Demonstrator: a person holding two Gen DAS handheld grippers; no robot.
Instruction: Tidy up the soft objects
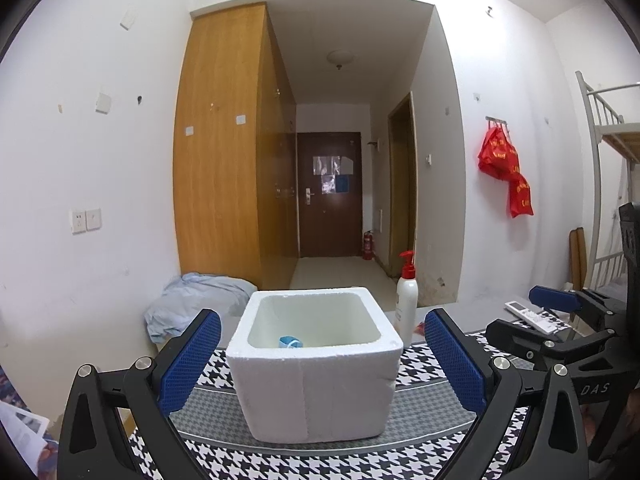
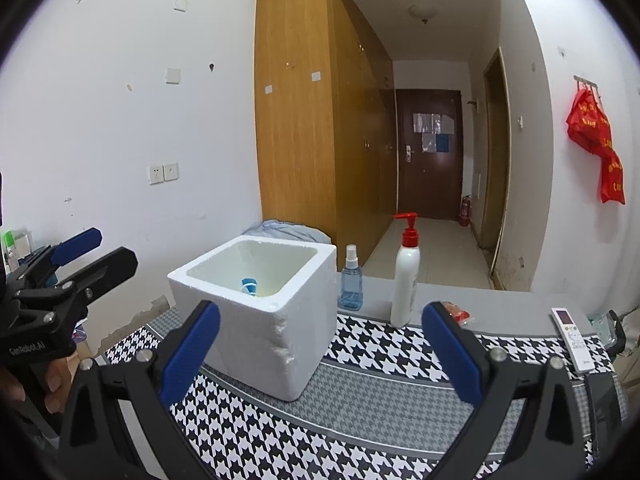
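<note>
Soft blue item [image 1: 289,341] already lies inside the foam box [image 1: 316,376] on my surface [image 2: 360,400]. Left gripper [image 1: 324,360] and right gripper [image 2: 320,354] both gape wide, empty. Next I'd seek another soft piece.

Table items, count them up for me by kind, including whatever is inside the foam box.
Foam box: 1
Blue item inside the box: 1
Bottles: 2, a white pump bottle and a clear blue spray bottle
Remote control: 1
Red wrapper behind the pump bottle: 1
Total: 6
</note>
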